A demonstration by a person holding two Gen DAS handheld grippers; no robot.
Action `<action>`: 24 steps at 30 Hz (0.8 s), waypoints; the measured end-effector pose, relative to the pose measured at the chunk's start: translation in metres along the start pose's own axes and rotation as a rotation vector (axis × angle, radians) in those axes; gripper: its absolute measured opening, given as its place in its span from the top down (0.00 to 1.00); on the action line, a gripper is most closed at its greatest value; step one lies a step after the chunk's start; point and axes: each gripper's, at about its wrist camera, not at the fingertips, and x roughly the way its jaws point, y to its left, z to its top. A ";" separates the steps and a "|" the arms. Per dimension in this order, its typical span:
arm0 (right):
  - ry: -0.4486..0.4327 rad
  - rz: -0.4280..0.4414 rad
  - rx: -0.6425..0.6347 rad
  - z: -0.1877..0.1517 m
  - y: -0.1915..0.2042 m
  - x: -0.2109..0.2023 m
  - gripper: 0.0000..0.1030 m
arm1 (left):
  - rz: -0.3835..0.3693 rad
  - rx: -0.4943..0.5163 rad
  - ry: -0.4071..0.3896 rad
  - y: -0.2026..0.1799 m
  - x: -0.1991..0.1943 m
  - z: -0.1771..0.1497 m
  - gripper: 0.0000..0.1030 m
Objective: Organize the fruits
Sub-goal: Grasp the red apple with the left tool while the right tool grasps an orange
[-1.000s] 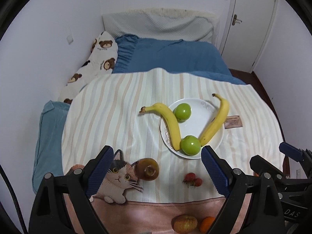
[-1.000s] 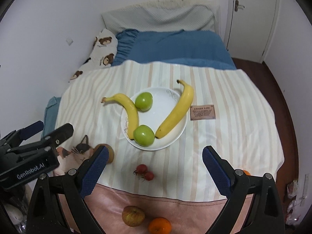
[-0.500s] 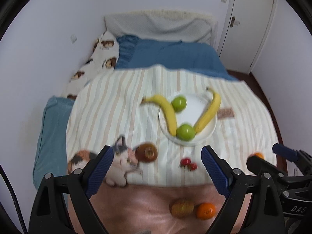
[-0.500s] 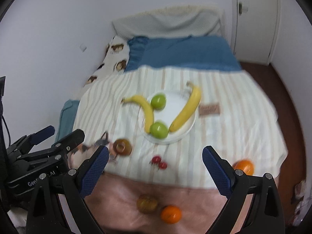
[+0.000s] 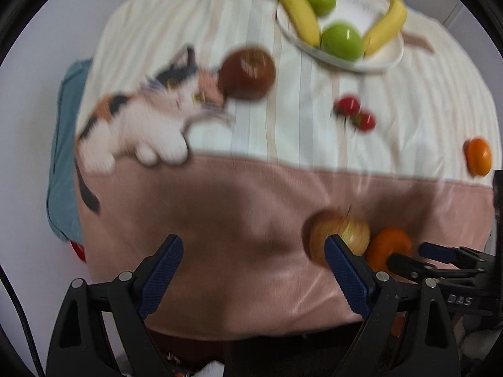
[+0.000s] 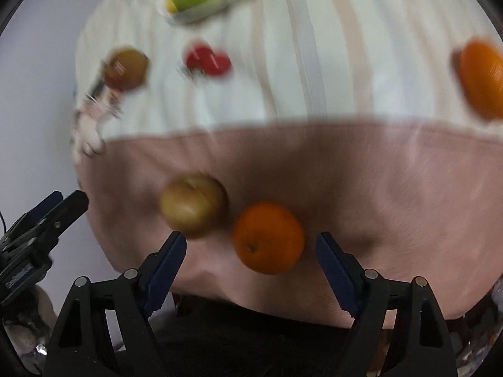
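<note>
The right gripper (image 6: 250, 251), jaws spread and empty, has the near orange (image 6: 268, 237) between its fingertips at twelve o'clock; the left gripper (image 5: 251, 254), also spread, sits farther off

I'm looking along both wrist cameras, each hovering low over the blanket's (image 5: 251, 220) pink near edge, facing the plate (image 5: 389, 59), both sharing the near orange (image 6: 268, 238).

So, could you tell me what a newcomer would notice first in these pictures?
Probably the orange lying between the open fingers of the right hand-held gripper, on the pink band of the blanket beside a yellowish apple. Next, the white plate at the far end, holding two bananas and two green apples.
</note>
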 end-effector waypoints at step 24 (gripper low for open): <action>-0.104 -0.125 -0.039 -0.029 -0.058 -0.016 0.37 | -0.105 0.204 0.192 -0.100 0.073 -0.008 0.11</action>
